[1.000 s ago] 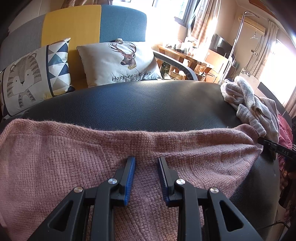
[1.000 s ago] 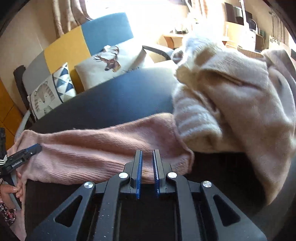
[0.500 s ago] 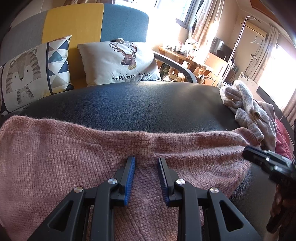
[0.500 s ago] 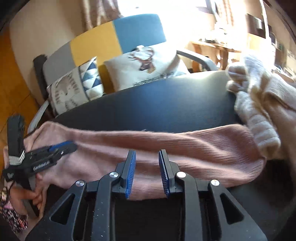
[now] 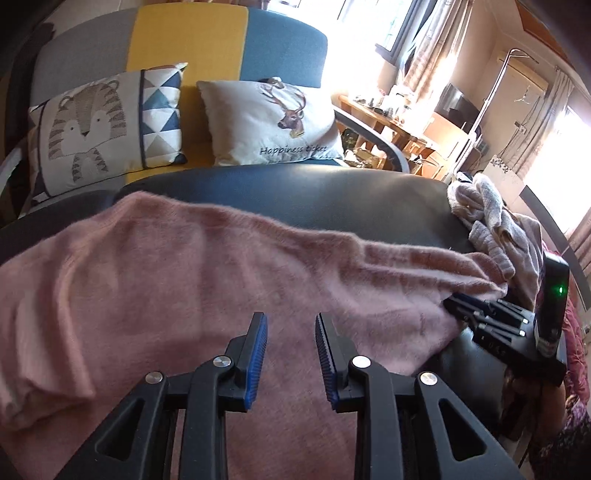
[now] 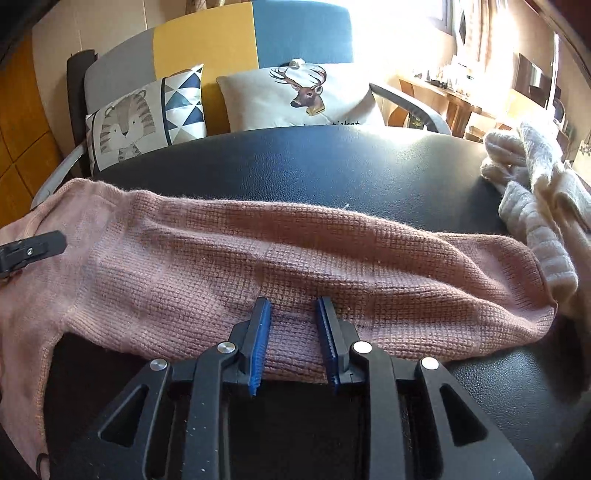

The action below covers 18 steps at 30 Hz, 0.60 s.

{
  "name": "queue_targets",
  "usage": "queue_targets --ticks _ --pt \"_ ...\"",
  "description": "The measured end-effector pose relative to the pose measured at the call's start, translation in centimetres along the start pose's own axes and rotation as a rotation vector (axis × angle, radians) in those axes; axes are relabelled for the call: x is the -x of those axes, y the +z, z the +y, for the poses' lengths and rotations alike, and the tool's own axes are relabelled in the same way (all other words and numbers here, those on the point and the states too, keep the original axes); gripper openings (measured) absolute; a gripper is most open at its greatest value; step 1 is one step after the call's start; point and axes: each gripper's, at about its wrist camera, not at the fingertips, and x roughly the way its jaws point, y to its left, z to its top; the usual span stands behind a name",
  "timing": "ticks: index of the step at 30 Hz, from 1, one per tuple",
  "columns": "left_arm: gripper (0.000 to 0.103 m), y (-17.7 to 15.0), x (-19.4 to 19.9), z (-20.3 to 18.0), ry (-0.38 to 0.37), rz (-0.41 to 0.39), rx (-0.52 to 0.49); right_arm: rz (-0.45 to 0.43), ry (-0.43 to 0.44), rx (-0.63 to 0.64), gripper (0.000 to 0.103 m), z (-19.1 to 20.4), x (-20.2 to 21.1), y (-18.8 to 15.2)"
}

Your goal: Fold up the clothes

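Both grippers, left and right, are held spread over the pink sweater, which is folded lengthwise; the beige garments lie unfolded.

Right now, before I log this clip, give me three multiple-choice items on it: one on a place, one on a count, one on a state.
1. The cream knit pile lies by which end of the pink sweater, in the right wrist view? A left B right C middle
2. Cushions on the sofa? A one B two C three
3. The right gripper jaws are A apart B clamped on a cushion C holding a hanger

B: the pile sits at the right end.
B: tiger cushion, deer cushion.
A: a gap shows, over the sweater.
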Motion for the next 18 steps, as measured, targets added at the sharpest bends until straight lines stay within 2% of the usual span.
queue_targets --ticks 3,7,11,12,13,15,18 --pt "0.027 -3.0 2.1 2.2 0.028 0.029 0.025 -0.004 -0.002 0.002 0.029 -0.8 0.3 -0.8" --pt "0.027 -7.2 5.1 4.2 0.069 -0.004 0.065 -0.007 -0.008 0.005 0.029 -0.6 0.4 -0.9" --pt "0.027 -8.8 5.6 5.3 0.005 -0.048 0.132 0.018 -0.064 0.052 0.03 0.4 0.3 -0.5" --pt "0.027 -8.8 5.5 5.5 -0.003 -0.049 0.143 0.038 -0.106 0.059 0.034 0.8 0.4 0.0" --pt "0.027 -8.7 5.4 5.6 -0.011 -0.05 0.148 0.042 -0.146 0.03 0.034 1.3 1.2 0.4" --pt "0.027 -8.7 5.3 5.8 -0.025 -0.052 0.157 -0.052 -0.017 -0.082 0.034 2.6 4.2 0.7" --pt "0.027 -8.5 5.3 6.3 -0.06 -0.054 0.185 -0.098 0.225 -0.109 0.035 7.5 6.9 0.5"
